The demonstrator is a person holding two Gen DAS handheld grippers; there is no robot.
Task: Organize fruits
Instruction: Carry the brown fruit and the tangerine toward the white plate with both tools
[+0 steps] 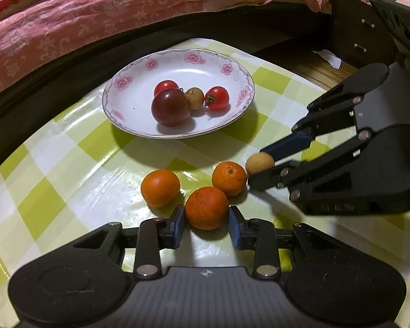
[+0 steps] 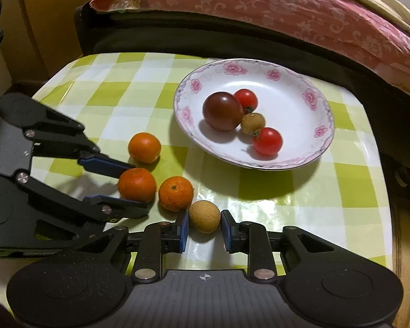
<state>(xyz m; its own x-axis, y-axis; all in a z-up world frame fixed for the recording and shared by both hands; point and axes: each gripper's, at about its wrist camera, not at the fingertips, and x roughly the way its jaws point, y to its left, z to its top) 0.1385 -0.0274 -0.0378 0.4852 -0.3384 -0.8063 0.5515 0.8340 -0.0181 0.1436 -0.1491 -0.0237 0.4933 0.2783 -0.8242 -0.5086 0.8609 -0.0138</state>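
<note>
A white floral plate holds a dark tomato, two red cherry tomatoes and a brown longan. Three small oranges lie in front of it on the checked cloth. My left gripper has its blue pads against both sides of the nearest orange. Beside it, my right gripper pinches a second longan. Both fruits sit low at the table surface. The other two oranges lie loose, the right one close to the held longan.
The small table wears a green-and-white checked cloth with rounded edges. A bed with a pink floral cover and a dark frame runs just behind it. A wooden floor with a white paper scrap shows beyond the table.
</note>
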